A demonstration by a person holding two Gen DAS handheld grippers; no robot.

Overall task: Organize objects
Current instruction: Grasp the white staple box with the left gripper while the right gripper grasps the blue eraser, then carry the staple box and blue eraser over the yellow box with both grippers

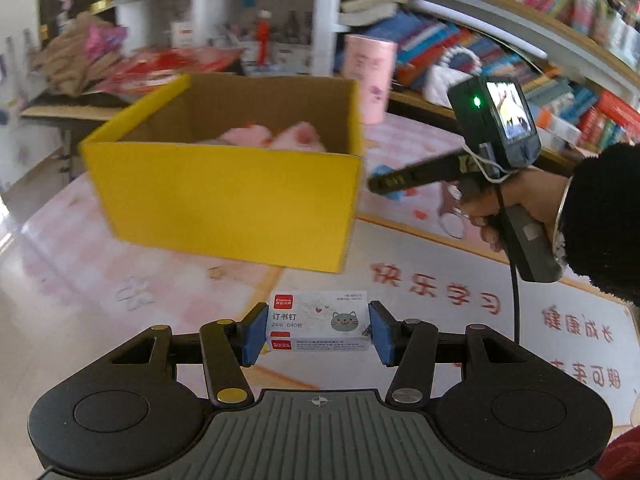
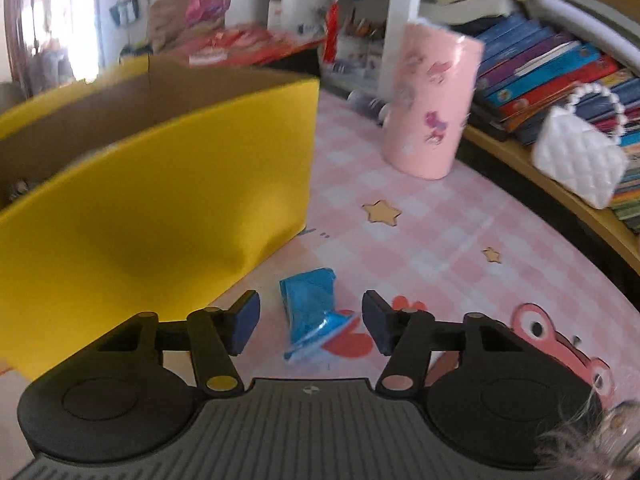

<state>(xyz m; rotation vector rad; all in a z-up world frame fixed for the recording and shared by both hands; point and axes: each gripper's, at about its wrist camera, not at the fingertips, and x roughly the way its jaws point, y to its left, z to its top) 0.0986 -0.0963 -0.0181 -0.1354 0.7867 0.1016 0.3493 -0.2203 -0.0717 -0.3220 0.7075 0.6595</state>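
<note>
In the left wrist view, the left gripper [image 1: 319, 330] had its jaws closed on a small white staple box [image 1: 318, 326] with a grey cat face printed on it — each blue pad pressed one short end of the box, which sat level between them above the bench [image 1: 120, 280]. Ahead of the jaws and a little to the left stood the yellow cardboard box [image 1: 224, 204], open at the top, with something pink and soft [image 1: 276, 136] lying inside; the picture was too blurred to tell what it was. Beyond the box, ahead and to the right of the jaws, a pink cylinder container [image 1: 370, 78] stood upright. Further right, well apart from the jaws, the person's right hand [image 1: 516, 200] held the handle of the other gripper.

In the right wrist view, the right gripper [image 2: 311, 322] had its jaws wide apart, holding nothing. To the left of them and ahead rose the yellow cardboard box [image 2: 160, 200]. Between the two open pads — touching neither — a crumpled blue packet [image 2: 310, 312] lay on the pink checked bench [image 2: 440, 240]. Ahead and to the right of the jaws stood the pink cylinder container [image 2: 430, 104], and further right a white quilted bag [image 2: 576, 160] rested on a shelf in front of books [image 2: 540, 64].
</note>
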